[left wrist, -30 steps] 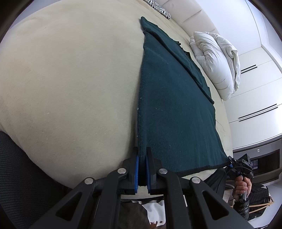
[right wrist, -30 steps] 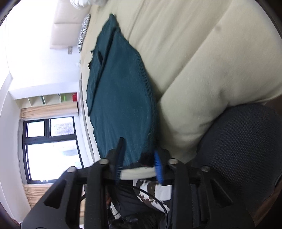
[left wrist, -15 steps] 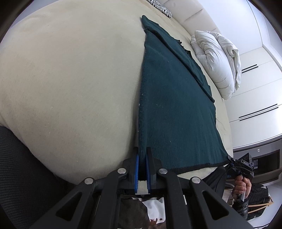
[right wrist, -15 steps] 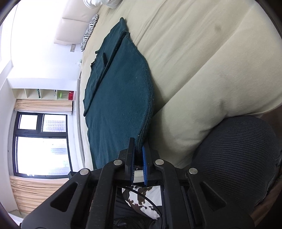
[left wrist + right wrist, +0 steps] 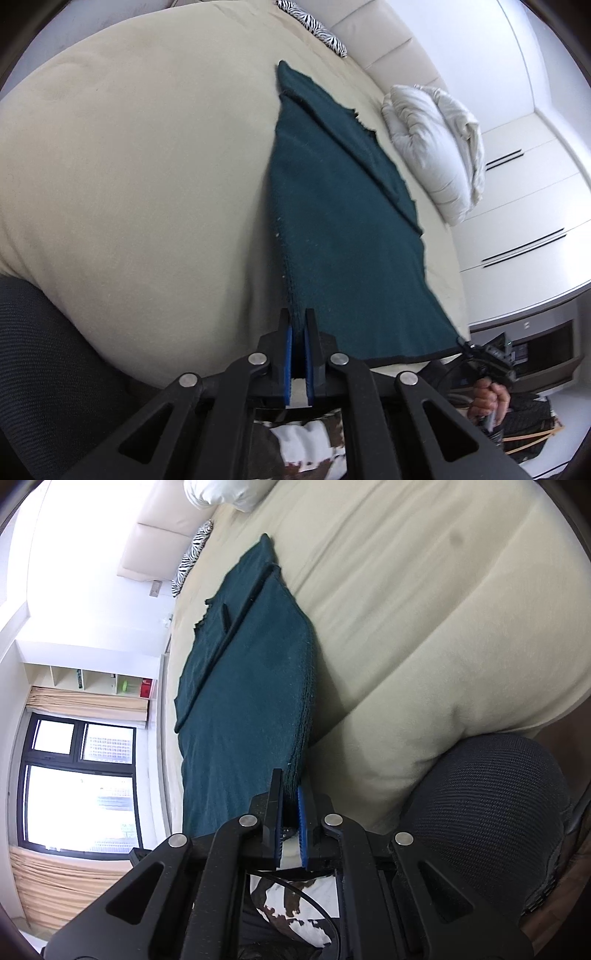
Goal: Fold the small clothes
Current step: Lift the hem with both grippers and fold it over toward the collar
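Observation:
A dark teal cloth [image 5: 340, 221] lies stretched along the cream bed, its near hem lifted off the mattress. My left gripper [image 5: 298, 325] is shut on one near corner of the cloth. My right gripper [image 5: 291, 782] is shut on the other near corner of the same cloth [image 5: 243, 709]. In the left wrist view the right gripper [image 5: 487, 354] shows at the cloth's far corner with the hand behind it. A narrower folded layer runs along the cloth's far side.
The cream bed [image 5: 129, 166] fills both views. A white duvet bundle [image 5: 436, 147] lies beside the cloth, a zebra pillow [image 5: 314, 26] at the headboard. A dark mesh chair [image 5: 487, 812] stands at the bed's near edge. White wardrobes [image 5: 524, 206] and a window [image 5: 77, 775] flank the bed.
The right gripper, open around the cloth's corner a second ago, has shut on it. Both grippers have lifted the near hem slightly; the cloth is pulled taut.

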Demonstrator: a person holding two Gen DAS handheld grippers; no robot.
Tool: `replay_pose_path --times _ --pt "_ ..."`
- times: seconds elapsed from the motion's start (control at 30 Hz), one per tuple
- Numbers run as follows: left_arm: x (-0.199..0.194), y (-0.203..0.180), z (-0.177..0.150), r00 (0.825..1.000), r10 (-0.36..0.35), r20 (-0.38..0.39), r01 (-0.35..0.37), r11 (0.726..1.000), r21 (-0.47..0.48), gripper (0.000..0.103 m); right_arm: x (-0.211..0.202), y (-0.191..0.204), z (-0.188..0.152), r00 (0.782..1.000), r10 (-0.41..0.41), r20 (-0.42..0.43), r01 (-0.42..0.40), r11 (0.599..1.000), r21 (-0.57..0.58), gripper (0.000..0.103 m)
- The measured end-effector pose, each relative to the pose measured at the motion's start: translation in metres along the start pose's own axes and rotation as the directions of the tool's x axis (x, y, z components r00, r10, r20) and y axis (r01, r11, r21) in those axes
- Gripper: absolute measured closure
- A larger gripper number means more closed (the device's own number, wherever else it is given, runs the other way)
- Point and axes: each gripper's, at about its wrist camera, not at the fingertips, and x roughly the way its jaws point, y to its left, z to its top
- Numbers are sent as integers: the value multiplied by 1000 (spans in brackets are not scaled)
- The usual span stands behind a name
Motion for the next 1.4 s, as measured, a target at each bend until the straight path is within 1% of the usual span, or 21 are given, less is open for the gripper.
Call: replay_pose_path --times 0.13,0.17,0.33,0.53,0.63,0.8,1.0,1.17,1.23,1.4 --pt "-8 -5 9 995 -94 27 95 995 -37 97 -4 14 0 1000 18 10 -18 999 -26 98" --pt "-10 -6 12 994 -108 34 109 993 -41 97 -5 18 1 1000 24 11 -23 999 -33 98" --pt "-16 -17 31 976 -204 72 208 976 -63 97 -5 41 8 998 55 22 -53 997 -61 98" --pt "-21 -30 72 959 -250 131 260 963 -68 97 -5 81 34 992 113 64 -106 989 -101 98" --pt "-15 -34 99 955 -250 159 263 962 -65 97 -1 106 54 988 126 93 -114 986 -124 98" --pt "6 -36 147 944 -273 185 295 950 -107 97 15 136 97 983 117 141 -98 986 -138 98" --pt "36 -45 209 938 -274 214 304 945 -122 97 41 147 162 972 95 216 -75 993 -96 98" --pt "64 -46 258 935 -269 233 305 942 -138 97 71 153 212 966 47 253 -26 996 -89 98" --pt "78 -44 276 936 -260 237 300 941 -155 97 87 155 234 963 31 267 -8 996 -86 98" --pt "111 -40 310 949 -203 241 247 954 -168 97 131 152 278 961 -13 278 35 997 -72 98"
